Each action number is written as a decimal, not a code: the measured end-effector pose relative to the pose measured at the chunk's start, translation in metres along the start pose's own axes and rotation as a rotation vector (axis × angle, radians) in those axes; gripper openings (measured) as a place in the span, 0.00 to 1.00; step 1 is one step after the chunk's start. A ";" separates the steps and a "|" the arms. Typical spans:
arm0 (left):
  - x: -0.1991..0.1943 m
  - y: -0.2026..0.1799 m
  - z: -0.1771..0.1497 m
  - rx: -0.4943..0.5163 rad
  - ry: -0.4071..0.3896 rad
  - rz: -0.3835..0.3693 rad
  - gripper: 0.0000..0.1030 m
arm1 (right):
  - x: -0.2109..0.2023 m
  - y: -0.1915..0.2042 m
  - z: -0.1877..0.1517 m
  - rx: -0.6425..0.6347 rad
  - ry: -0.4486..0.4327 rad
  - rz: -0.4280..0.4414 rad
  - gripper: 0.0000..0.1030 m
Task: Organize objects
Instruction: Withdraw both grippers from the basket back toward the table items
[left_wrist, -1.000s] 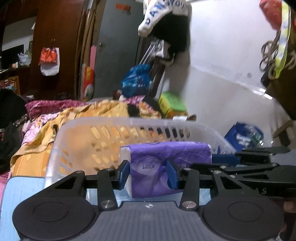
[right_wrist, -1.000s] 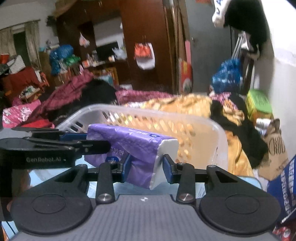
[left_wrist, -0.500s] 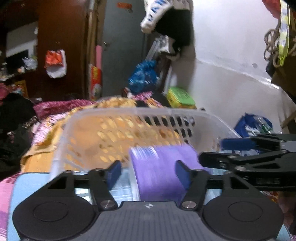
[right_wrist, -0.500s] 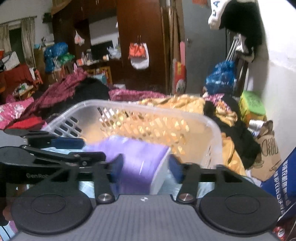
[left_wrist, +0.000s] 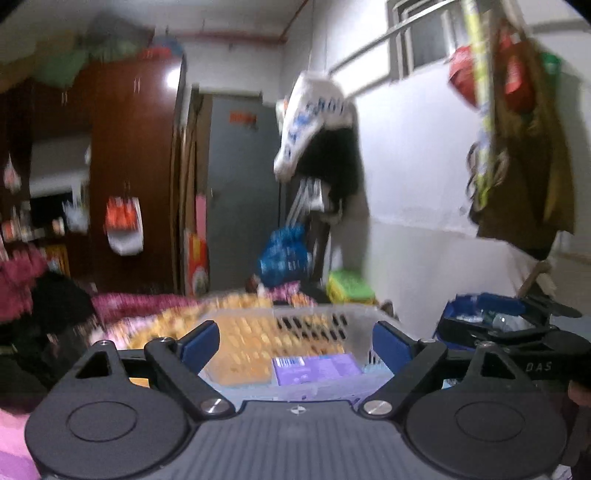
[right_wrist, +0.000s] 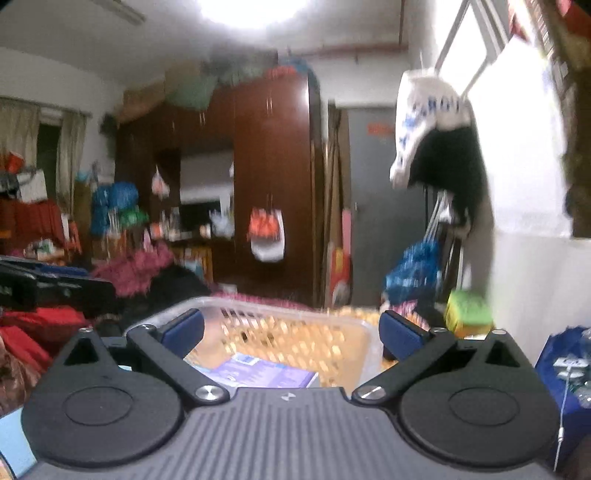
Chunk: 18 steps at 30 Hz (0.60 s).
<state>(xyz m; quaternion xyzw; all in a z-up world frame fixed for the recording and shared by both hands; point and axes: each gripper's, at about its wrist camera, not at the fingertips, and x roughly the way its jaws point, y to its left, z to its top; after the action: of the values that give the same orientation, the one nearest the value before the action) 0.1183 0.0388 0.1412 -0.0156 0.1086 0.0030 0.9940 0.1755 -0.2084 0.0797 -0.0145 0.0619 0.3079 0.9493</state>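
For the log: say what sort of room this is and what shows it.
Most likely a cluttered home bedroom. A tall dark wooden wardrobe stands by a grey door, clothes hang on the wall, and rumpled bedding lies behind the plastic basket.

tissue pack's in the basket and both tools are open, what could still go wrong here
The purple tissue pack lies at the near side of the white basket, so a pull-back by the left tool might clip the rim. The right tool hovers equally close. Both views are blurred, so clearances are uncertain.
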 end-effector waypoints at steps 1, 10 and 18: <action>-0.014 -0.004 0.000 0.022 -0.020 0.003 0.90 | -0.011 0.000 -0.001 0.005 -0.023 0.004 1.00; -0.074 -0.025 -0.045 0.092 -0.077 0.023 0.94 | -0.058 -0.005 -0.035 0.033 -0.076 0.015 1.00; -0.055 -0.009 -0.133 0.038 0.020 0.021 0.94 | -0.057 -0.006 -0.120 0.145 0.015 0.052 1.00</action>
<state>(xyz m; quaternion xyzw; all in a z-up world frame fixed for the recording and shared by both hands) 0.0360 0.0256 0.0233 0.0044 0.1186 0.0112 0.9929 0.1202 -0.2538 -0.0325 0.0536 0.0914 0.3272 0.9390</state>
